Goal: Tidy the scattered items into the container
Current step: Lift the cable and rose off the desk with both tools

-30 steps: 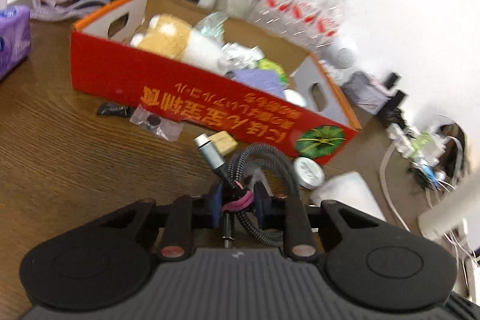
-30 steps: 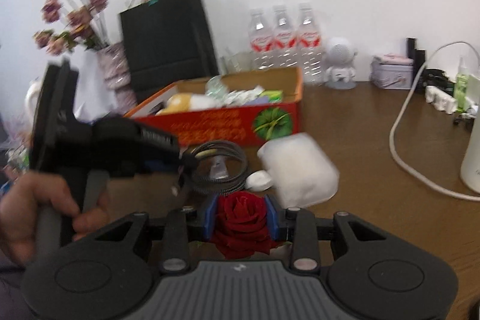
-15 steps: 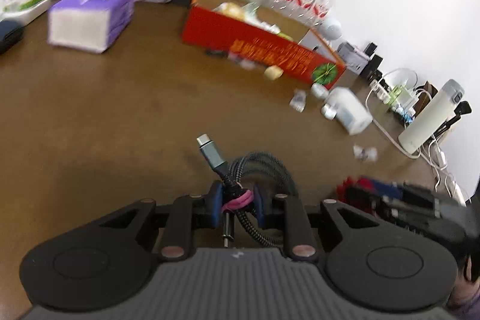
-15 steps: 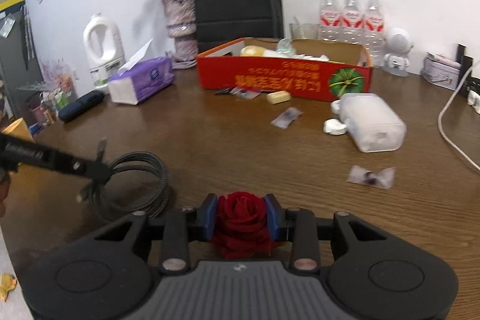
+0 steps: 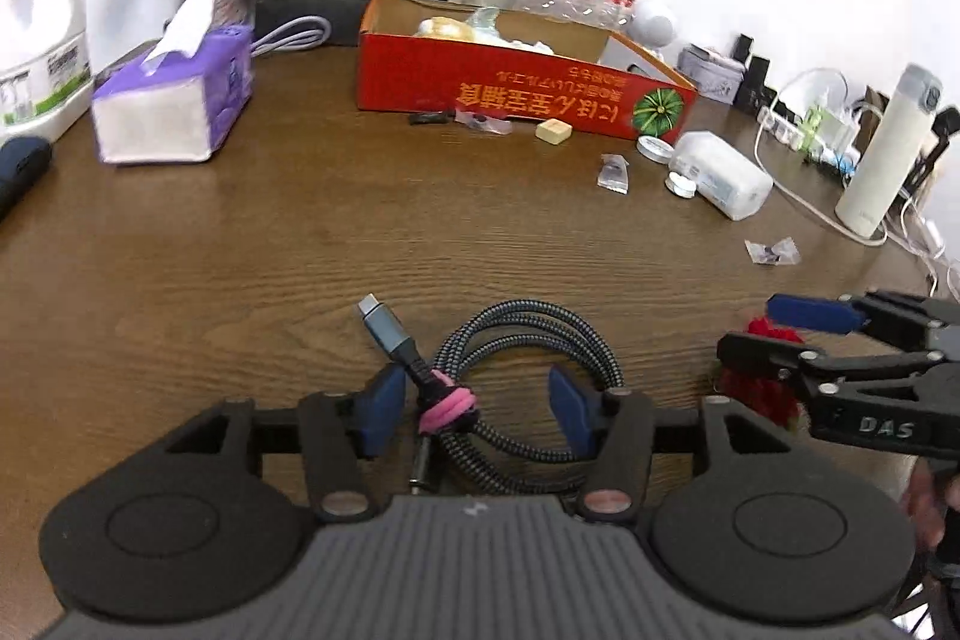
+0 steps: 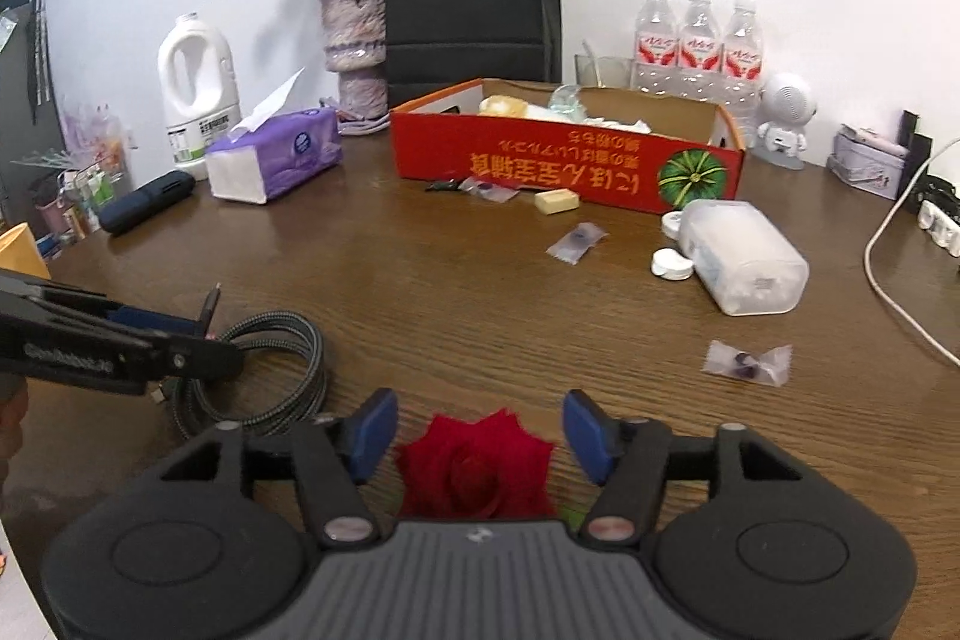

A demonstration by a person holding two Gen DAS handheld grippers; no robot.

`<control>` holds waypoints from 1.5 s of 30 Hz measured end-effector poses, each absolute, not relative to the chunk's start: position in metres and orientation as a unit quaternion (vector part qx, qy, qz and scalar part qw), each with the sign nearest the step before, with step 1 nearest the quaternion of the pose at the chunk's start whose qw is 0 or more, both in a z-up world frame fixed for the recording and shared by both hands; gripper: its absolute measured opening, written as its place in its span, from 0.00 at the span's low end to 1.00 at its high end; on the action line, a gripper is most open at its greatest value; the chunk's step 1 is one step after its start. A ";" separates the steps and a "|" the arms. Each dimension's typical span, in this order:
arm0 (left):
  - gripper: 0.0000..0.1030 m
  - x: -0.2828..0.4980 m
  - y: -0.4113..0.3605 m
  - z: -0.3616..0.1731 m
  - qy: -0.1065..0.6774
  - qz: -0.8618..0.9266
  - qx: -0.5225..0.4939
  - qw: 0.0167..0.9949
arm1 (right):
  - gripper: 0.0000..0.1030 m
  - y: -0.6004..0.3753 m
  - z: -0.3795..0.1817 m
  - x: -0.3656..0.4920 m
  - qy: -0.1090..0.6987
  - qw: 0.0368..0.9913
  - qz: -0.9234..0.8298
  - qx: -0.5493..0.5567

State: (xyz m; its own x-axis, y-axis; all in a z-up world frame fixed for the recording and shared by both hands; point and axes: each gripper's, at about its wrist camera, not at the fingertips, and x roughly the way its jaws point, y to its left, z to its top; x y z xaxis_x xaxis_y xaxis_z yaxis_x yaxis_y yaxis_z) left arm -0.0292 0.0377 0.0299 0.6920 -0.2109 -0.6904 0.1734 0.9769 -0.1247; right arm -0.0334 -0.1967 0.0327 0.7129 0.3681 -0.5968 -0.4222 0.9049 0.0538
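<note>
Here we have two scattered items in front of us and the red cardboard box (image 6: 564, 160) well apart at the far side of the tabletop (image 5: 240, 268); the step in hand, as we judge it, is to take hold of them and carry them over.

For the left claw (image 5: 477, 400), we would close on the bundled part of the braided cable (image 5: 528, 370), at the pink band (image 5: 447, 409) that ties the loops, so the coil comes up as one piece and the connector end does not trail; gripping a single strand would likely let the rest sag and catch on the box wall. For the right claw (image 6: 480, 430), we would close gently on the red rose (image 6: 474, 466); its petals look soft and would probably crush under a hard pinch. We would lift both clear of the tabletop before crossing, since wrapped sweets (image 6: 747, 363), a plastic tub (image 6: 741, 256) and small lids (image 6: 672, 263) lie along the way.

The left claw stands wide open, its blue pads either side of the cable, which lies on the tabletop between them; the left pad is just beside the band, whether touching we cannot tell. The right claw is likewise open, holding nothing; the rose lies between its pads with a gap on each side.
</note>
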 end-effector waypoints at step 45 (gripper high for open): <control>0.20 -0.020 0.040 0.018 0.363 -0.131 -0.029 0.922 | 0.84 -0.191 0.014 -0.023 0.345 0.920 0.178 -0.051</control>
State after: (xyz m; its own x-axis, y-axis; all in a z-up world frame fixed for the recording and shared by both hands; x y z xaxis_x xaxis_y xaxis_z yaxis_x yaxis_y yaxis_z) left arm -0.0203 0.0403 0.0185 0.7019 -0.2627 -0.6621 0.2204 0.9640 -0.1488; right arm -0.0225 -0.1910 0.0142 0.6987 0.2930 -0.6527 -0.3635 0.9312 0.0289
